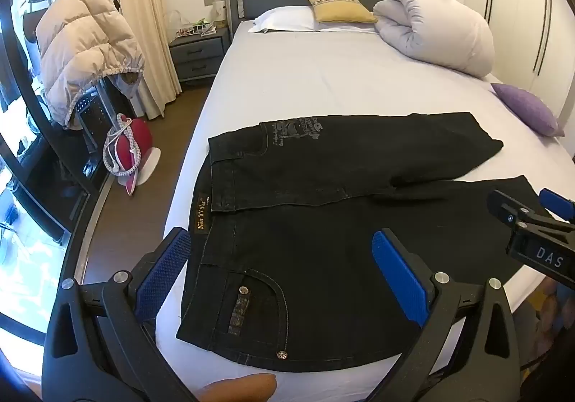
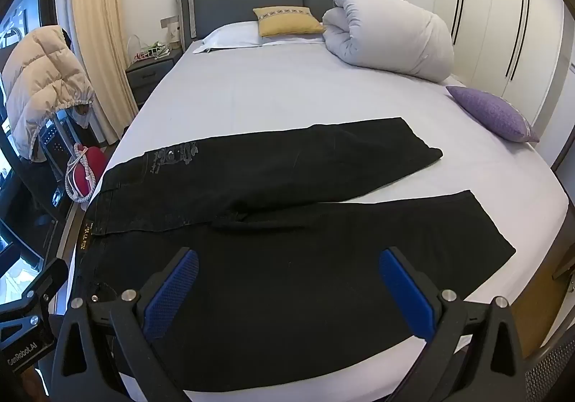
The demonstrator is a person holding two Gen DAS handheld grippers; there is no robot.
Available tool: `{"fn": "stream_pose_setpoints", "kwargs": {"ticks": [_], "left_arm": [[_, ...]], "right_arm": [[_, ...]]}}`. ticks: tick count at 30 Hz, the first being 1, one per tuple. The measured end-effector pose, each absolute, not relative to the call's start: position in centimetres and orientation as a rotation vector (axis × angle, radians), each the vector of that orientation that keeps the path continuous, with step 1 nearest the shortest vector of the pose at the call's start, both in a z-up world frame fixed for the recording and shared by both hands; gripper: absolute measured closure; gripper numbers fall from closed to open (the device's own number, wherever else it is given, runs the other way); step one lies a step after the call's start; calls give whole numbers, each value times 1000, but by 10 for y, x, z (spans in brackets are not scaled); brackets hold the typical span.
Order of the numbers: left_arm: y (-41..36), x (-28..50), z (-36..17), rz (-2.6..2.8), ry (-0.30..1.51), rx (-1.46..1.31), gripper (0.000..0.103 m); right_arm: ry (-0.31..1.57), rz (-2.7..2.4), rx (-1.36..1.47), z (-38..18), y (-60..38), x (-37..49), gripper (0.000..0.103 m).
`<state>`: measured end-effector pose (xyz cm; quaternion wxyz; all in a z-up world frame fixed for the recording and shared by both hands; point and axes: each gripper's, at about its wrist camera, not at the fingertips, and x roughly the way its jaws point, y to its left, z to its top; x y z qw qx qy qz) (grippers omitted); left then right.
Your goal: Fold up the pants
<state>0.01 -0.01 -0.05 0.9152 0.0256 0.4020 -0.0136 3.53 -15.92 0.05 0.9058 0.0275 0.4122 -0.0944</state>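
Black jeans [image 1: 323,240] lie spread flat across the foot of the white bed [image 1: 323,78], waist to the left, both legs running right and apart in a V. They also show in the right wrist view [image 2: 287,240]. My left gripper [image 1: 282,258] is open and empty, hovering over the waist and near pocket. My right gripper [image 2: 287,280] is open and empty, hovering over the near leg. The right gripper also shows at the right edge of the left wrist view [image 1: 521,211].
A rolled white duvet [image 2: 391,39], a yellow cushion [image 2: 287,21] and a white pillow [image 2: 230,37] lie at the headboard. A purple cushion [image 2: 492,112] sits at the bed's right edge. A nightstand [image 1: 199,53], a beige puffer jacket [image 1: 86,46] and a red item [image 1: 134,147] stand left of the bed.
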Motion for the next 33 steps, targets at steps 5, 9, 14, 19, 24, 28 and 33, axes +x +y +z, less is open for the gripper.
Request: {"fn": "stream_pose_setpoints", "kwargs": {"ticks": [5,9,14,19,24,28,33], "left_arm": [[2,1,0,-36,833,51,0],[1,7,-5,-26,843,47,0],[3,4,-10,-20,845,45,0],[3,5,-10,-18,850,44,0],[3,5,-11,-16,853,44,0],[3,4,-13,-15,859,44,0],[3,4,-13,-14,862,45,0]], "right_arm": [[856,-199,50,-5,-153,32,0],[863,-199,49,-5,-154,32,0],[871,-198,54,-7,-155,32,0],[870,-200,52,-6,-155,31,0],[871,-203,48,-8,-156,30,0],[877,-203,47,-10,-156,30,0],[878,-203,47,-10,-156,30,0]]}}
